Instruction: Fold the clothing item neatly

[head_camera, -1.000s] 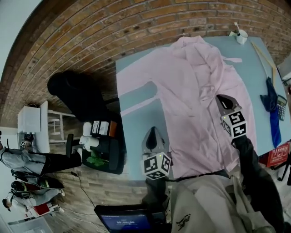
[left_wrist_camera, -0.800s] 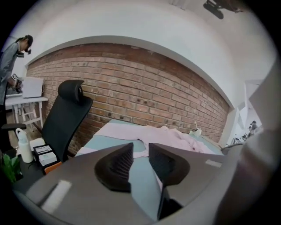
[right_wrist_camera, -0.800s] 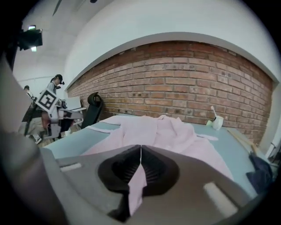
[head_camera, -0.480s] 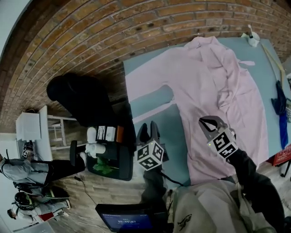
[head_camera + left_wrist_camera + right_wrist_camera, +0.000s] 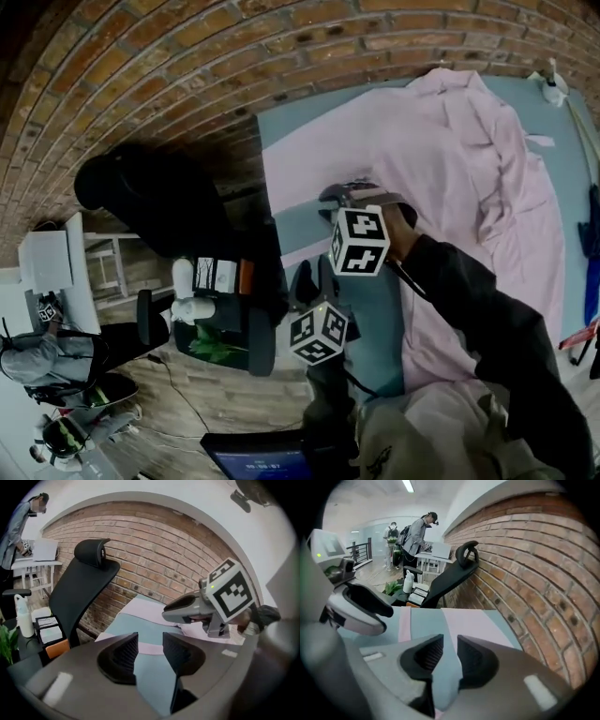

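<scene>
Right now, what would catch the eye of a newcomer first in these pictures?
A large pink shirt lies spread over the blue-grey table, before a brick wall. Near the table's left edge the right gripper and the left gripper hover; their fingers have just been opening, with nothing between them. A black office chair stands left of the table.

No readable text; only square markers [image 5: 359, 240] on left tool [image 5: 314, 278], right tool [image 5: 349, 195].

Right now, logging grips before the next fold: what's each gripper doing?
Left gripper: open, jaws just been opening, nothing between them.
Right gripper: open, jaws just been opening, nothing between them.
</scene>
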A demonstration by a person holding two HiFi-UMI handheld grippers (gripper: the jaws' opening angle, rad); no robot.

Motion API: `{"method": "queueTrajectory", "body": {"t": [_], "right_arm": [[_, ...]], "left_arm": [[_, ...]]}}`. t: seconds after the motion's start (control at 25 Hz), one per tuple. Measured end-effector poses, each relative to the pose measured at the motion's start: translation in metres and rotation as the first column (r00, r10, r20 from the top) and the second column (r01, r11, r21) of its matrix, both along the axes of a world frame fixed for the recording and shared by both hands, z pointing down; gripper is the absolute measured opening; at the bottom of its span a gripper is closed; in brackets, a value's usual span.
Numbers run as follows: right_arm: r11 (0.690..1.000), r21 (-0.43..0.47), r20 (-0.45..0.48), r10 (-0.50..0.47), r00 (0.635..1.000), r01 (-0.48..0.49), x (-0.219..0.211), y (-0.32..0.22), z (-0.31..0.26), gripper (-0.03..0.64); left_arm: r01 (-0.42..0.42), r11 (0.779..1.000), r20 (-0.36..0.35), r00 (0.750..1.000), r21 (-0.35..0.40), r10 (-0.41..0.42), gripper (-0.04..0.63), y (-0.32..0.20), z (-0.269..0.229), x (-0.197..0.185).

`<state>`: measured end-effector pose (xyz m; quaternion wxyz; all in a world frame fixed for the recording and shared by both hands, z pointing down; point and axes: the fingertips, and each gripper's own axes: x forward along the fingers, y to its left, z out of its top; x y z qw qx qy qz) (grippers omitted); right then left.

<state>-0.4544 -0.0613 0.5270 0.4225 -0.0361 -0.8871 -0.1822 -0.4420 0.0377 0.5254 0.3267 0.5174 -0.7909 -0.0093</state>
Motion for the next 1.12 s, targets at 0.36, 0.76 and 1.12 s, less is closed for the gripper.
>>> {"method": "queueTrajectory", "body": {"t": [0.36, 0.76, 1.12], "right_arm": [[0.989, 0.045, -0.191, -0.132, 0.973, 0.143, -0.042, -0.013, 0.055, 0.098], [0.988, 0.077, -0.188, -0.118, 0.975, 0.134, -0.04, -0.032, 0.054, 0.006], [1.0, -0.018, 0.162, 0.013, 0.987, -0.011, 0.029, -0.009, -0.049, 0.006]], "left_arm": [[0.04, 0.999, -0.03, 0.999, -0.006, -0.04, 0.173, -0.013, 0.011, -0.047], [0.006, 1.0, -0.115, 0.993, 0.029, -0.003, 0.173, -0.041, 0.02, -0.044], [0.221, 0.879, -0.488, 0.873, 0.423, 0.015, 0.364, -0.086, -0.011, -0.044]]}}
